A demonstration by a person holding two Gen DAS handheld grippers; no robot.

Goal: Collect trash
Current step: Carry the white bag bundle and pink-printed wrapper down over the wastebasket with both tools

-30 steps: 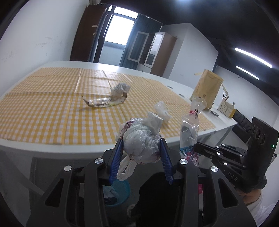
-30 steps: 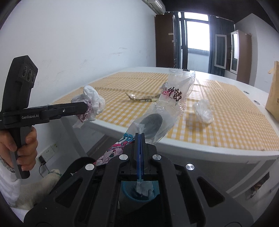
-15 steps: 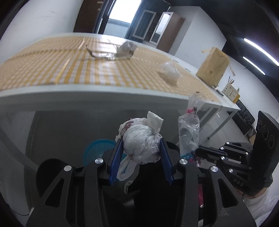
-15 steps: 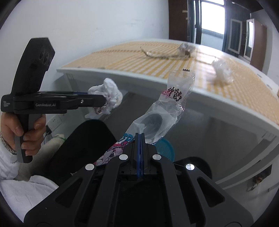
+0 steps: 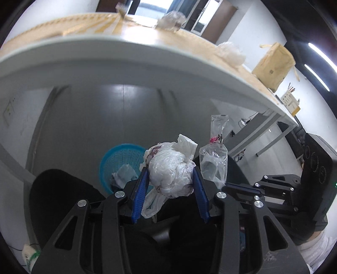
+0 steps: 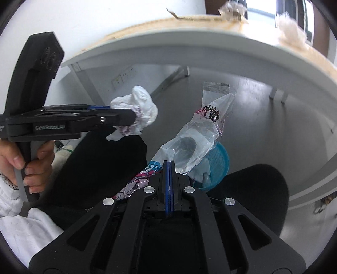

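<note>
Both wrist views downward, sharing blue basket point(image 5: 118, 156).

Probably an office: ahead of the tool a long white desk point(image 5: 130, 52) on grey metal legs, wall sockets point(image 6: 123, 77) beyond, wooden cabinets point(image 5: 212, 23), ceiling strip lights point(image 5: 318, 57).

A white table point(image 5: 118, 57) spans the view beyond the gripper, a brown paper bag point(image 5: 272, 63) on its far right end; grey floor point(image 5: 118, 118) lies below.

White table edge point(image 5: 130, 52) with crumpled wrappers point(image 5: 170, 18), grey floor point(image 5: 109, 118) bearing blue basket point(image 5: 118, 156)
</note>
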